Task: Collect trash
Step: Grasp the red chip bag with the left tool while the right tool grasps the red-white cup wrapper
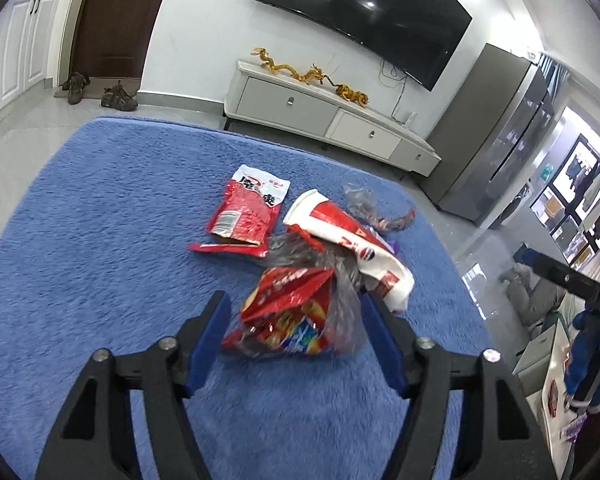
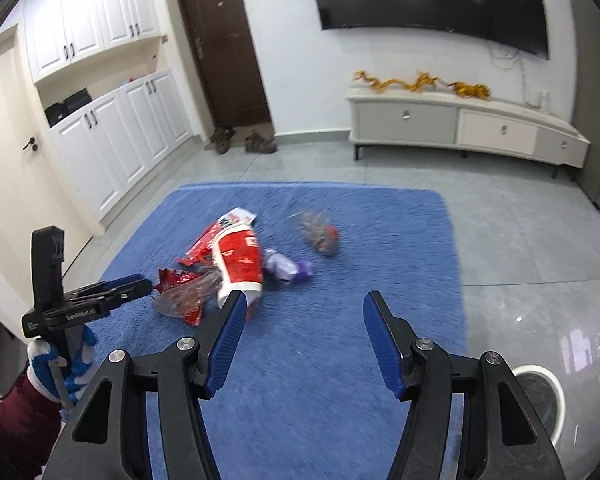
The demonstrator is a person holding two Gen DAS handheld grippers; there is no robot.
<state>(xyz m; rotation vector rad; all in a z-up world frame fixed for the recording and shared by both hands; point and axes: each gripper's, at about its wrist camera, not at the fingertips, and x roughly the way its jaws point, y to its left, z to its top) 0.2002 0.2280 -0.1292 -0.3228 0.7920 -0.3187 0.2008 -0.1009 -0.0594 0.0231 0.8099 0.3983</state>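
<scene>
Both tongs stand wide with nothing gripped. Left tongs (image 1: 294, 320) fill the bottom of the left wrist view, blue pads spread on either side of a crumpled red bag (image 1: 290, 312) wrapped in clear film; whether a pad touches the bag cannot be told. In the right wrist view these same tongs (image 2: 140, 288) come in from the lower left, held by a blue-and-white gloved hand (image 2: 66, 364), their tip right at the bag (image 2: 184, 294).

Right tongs (image 2: 304, 312) occupy the bottom of the right wrist view, jaws apart over bare rug (image 2: 340, 400), the left pad's tip overlapping the lower end of a paper cup (image 2: 240, 264) in the picture; contact cannot be judged.

Trash lies at the middle of the blue rug (image 1: 80, 240). Just above the bag in the left wrist view lies the red-and-white cup (image 1: 340, 236) on its side, flattened. Left of it is a red-and-white pouch (image 1: 250, 212), torn open at its lower end. Upper right of the cup sits a clear wrapper (image 1: 380, 212), apart from the pile. In the right wrist view a purple wrapper (image 2: 288, 268) lies just right of the cup.

At that view's lower right edge, a white round bin (image 2: 540, 400) stands on the grey floor, off the rug. A TV cabinet (image 2: 460, 124) runs along the far wall under a dark screen (image 2: 432, 0).
</scene>
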